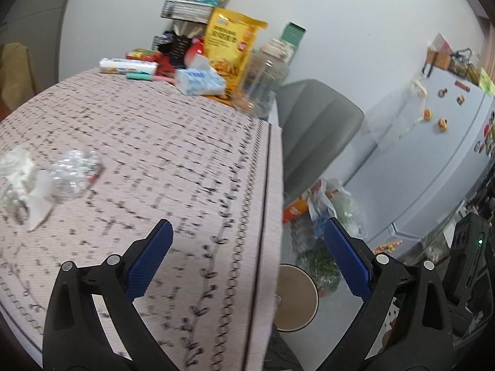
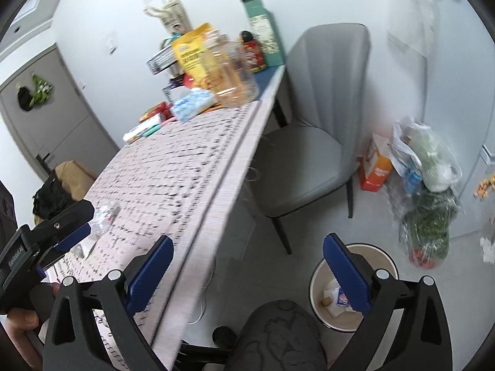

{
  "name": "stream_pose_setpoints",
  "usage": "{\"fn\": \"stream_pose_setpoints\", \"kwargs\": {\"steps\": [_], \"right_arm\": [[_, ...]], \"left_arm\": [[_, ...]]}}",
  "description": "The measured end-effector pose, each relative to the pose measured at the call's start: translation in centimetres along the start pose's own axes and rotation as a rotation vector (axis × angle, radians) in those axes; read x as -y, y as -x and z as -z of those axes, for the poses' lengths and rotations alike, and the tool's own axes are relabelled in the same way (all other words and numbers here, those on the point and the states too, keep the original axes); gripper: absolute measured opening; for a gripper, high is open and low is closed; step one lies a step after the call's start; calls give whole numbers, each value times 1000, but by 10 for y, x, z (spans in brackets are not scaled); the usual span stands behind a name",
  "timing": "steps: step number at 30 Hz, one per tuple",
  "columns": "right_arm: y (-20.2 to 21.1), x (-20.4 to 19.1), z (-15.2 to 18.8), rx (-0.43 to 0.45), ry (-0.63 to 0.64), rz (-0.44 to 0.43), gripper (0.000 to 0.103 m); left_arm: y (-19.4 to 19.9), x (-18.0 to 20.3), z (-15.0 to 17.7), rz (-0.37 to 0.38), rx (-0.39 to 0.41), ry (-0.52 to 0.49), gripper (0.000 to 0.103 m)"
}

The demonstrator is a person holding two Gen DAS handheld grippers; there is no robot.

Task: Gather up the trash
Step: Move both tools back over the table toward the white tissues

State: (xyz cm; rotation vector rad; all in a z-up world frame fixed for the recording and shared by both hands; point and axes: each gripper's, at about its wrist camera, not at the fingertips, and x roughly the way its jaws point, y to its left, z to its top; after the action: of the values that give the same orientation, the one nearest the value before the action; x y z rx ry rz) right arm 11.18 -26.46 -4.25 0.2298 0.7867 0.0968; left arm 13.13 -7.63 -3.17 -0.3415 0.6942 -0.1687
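Crumpled clear plastic wrap (image 1: pixel 75 171) and crumpled white paper (image 1: pixel 23 176) lie on the patterned tablecloth (image 1: pixel 154 142) at the left. My left gripper (image 1: pixel 247 253) is open and empty, over the table's right edge, well right of the trash. My right gripper (image 2: pixel 247 272) is open and empty, held over the table edge and floor. A round bin (image 2: pixel 318 290) stands on the floor under its right finger, with paper scraps (image 2: pixel 335 298) inside; it also shows in the left wrist view (image 1: pixel 297 296). The left gripper (image 2: pixel 62 232) shows near the plastic wrap (image 2: pixel 103 215).
Snack bags, a tissue pack (image 1: pixel 199 82), a clear jar (image 1: pixel 263 83) and boxes crowd the table's far end. A grey chair (image 2: pixel 312 142) stands beside the table. Plastic bags of groceries (image 2: pixel 427 185) and an orange box lie on the floor by a fridge (image 1: pixel 433 154).
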Motion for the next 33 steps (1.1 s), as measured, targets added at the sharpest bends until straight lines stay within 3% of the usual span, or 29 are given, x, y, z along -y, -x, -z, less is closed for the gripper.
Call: {"fn": "stream_pose_setpoints", "kwargs": {"steps": [15, 33], "right_arm": [[-14, -99, 0, -29, 156, -110, 95], [-48, -162, 7, -74, 218, -208, 95]], "left_arm": [[62, -80, 0, -97, 107, 107, 97], [91, -197, 12, -177, 142, 277, 97]]}}
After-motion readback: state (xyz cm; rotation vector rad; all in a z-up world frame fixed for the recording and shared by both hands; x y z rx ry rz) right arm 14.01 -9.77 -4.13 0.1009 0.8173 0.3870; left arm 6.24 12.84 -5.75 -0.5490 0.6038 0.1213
